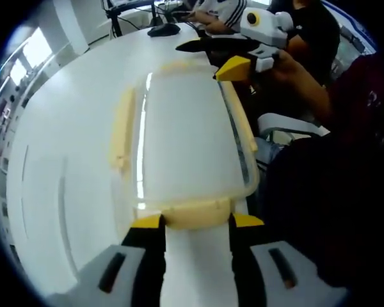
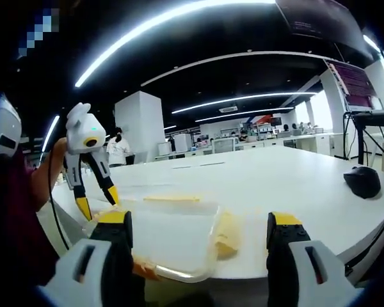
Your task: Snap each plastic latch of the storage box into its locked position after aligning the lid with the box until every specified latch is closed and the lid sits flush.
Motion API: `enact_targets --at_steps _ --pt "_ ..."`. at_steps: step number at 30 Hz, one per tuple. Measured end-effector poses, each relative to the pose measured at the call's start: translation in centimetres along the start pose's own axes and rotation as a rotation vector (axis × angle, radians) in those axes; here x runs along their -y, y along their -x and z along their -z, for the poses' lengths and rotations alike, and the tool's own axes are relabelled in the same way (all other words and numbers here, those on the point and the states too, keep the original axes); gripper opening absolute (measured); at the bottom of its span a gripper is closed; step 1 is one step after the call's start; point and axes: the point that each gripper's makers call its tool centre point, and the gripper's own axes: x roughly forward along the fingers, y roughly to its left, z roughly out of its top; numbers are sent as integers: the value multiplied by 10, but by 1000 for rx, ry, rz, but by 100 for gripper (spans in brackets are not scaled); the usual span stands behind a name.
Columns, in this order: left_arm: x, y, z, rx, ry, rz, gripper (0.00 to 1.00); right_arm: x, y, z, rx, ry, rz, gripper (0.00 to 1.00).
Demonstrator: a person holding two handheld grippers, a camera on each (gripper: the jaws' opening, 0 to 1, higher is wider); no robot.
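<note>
Box (image 1: 189,144) on the white desk (image 1: 64,141), lid (image 1: 185,128) on, in your left gripper view. Your left tool (image 1: 197,221) stands spread, straddling the near latch (image 1: 195,213); press it squarely until it clicks. In the right gripper view, your right tool (image 2: 198,224) gapes wide over the box's end, a latch (image 2: 225,235) between its tips. A mouse (image 2: 362,181) sits well aside. Whether any latch is locked is hard to tell.

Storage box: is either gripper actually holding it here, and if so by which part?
Nothing is held. The left gripper is open, its jaws flanking the near yellow end latch of the storage box. The right gripper is open over the box's opposite end.
</note>
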Motion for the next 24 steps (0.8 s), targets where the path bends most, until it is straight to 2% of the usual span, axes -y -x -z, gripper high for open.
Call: enact_targets --at_steps 11,24 --pt "1 3 7 2 17 1 38 -4 -4 -1 -5 5 -15 87" --pt "6 9 23 -8 36 -11 38 -6 -8 0 -9 10 -28 87"
